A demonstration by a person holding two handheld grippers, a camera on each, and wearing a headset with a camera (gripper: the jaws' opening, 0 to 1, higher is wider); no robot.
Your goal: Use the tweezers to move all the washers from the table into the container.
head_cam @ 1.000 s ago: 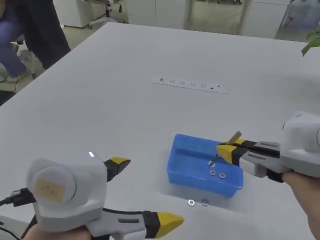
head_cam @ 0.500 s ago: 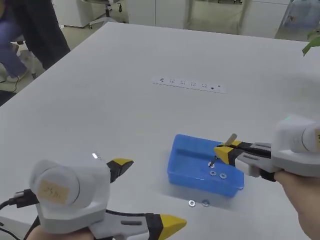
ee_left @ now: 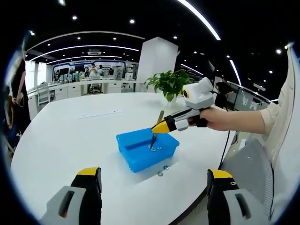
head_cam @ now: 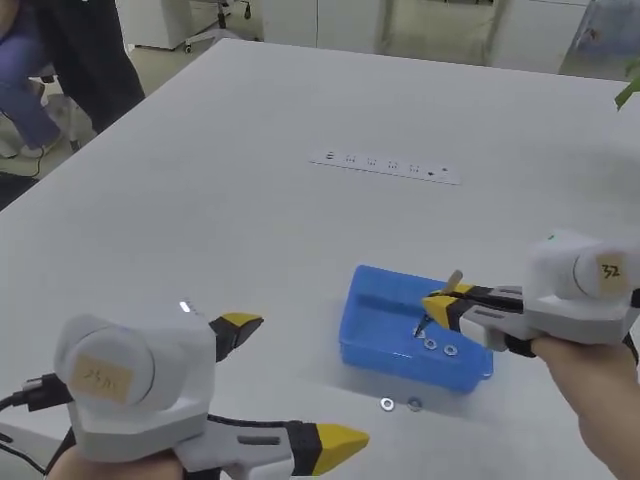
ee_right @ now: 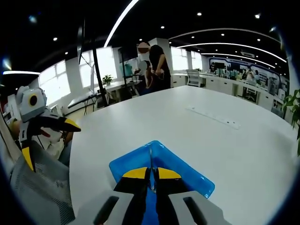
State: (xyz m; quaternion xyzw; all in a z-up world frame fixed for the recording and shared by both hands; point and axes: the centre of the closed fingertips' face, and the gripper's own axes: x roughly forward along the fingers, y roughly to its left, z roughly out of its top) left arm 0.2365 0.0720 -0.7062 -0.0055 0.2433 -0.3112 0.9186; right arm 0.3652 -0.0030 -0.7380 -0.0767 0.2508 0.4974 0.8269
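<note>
A blue container (head_cam: 375, 300) sits on the white table, also in the left gripper view (ee_left: 136, 157) and the right gripper view (ee_right: 190, 177). Two washers (head_cam: 440, 347) lie inside it. Two more washers (head_cam: 400, 404) lie on the table just in front of it, seen as well in the left gripper view (ee_left: 162, 170). My right gripper (head_cam: 432, 303) is shut on the tweezers (head_cam: 424, 322), whose tip points down into the container beside the washers there. Whether the tip holds a washer is too small to tell. My left gripper (head_cam: 290, 381) hovers open at the near left, holding nothing.
A flush power strip (head_cam: 385, 167) lies in the table farther back. A person (head_cam: 60, 50) stands beyond the far left corner. The table's near edge runs close below the loose washers. A potted plant (ee_left: 168, 84) stands at the far side.
The right gripper has shifted slightly left and rolled a little, with the tweezers' tip staying inside the container. The left gripper has barely moved.
</note>
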